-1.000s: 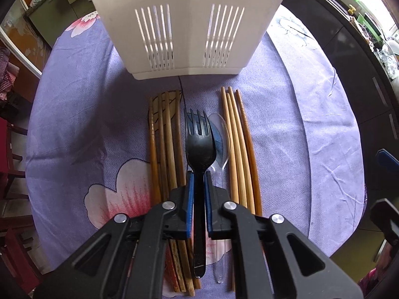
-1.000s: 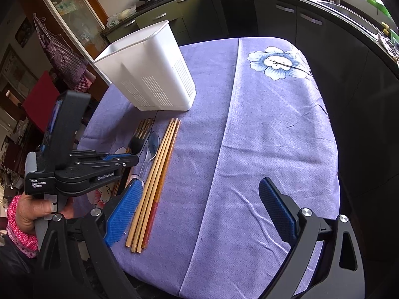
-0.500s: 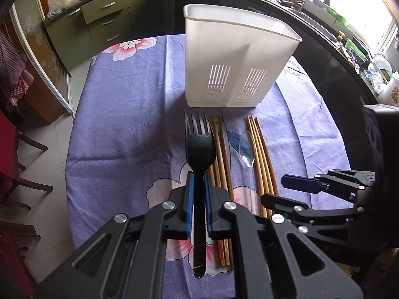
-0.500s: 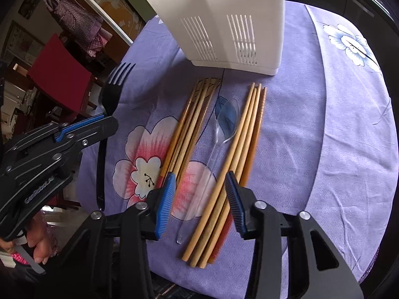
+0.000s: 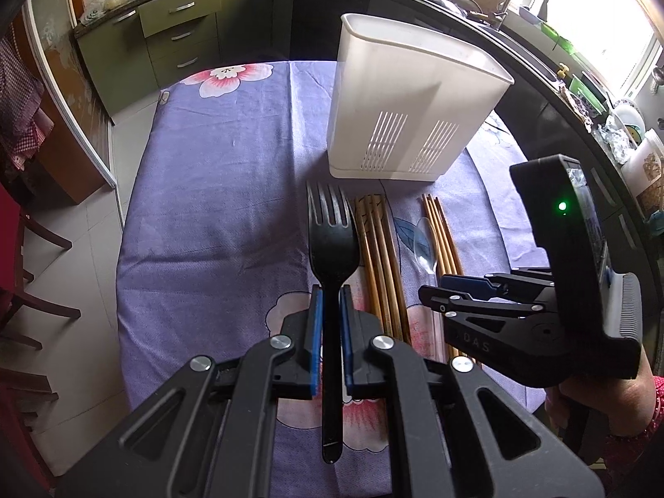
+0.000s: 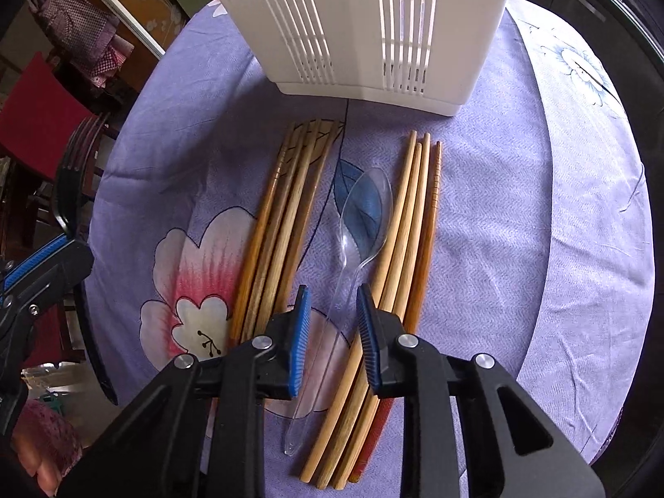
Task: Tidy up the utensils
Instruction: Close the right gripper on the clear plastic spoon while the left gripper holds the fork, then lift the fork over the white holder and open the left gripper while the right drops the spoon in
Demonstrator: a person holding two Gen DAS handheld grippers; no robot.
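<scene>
My left gripper point(image 5: 330, 290) is shut on the handle of a black plastic fork point(image 5: 332, 245), held above the purple cloth with its tines toward the white slotted utensil holder point(image 5: 411, 124). My right gripper point(image 6: 333, 288) points down over a clear plastic spoon point(image 6: 365, 211). Its jaws are closing with the spoon's handle between the blue pads, and a small gap still shows on each side. The spoon lies between two bundles of wooden chopsticks point(image 6: 282, 224) point(image 6: 411, 228). The holder point(image 6: 357, 20) stands just beyond them. The fork point(image 6: 76, 153) also shows at the left edge of the right wrist view.
The table wears a purple flowered cloth point(image 6: 518, 207), and its front edge lies close below the chopstick ends. Red chairs point(image 6: 37, 112) stand off the left side. A dark kitchen counter point(image 5: 539, 66) curves behind the holder. A hand point(image 5: 601, 398) holds the right gripper.
The left gripper lifted the fork off the table and drew back to the left. The right gripper came down over the spoon and its jaws narrowed from wide open.
</scene>
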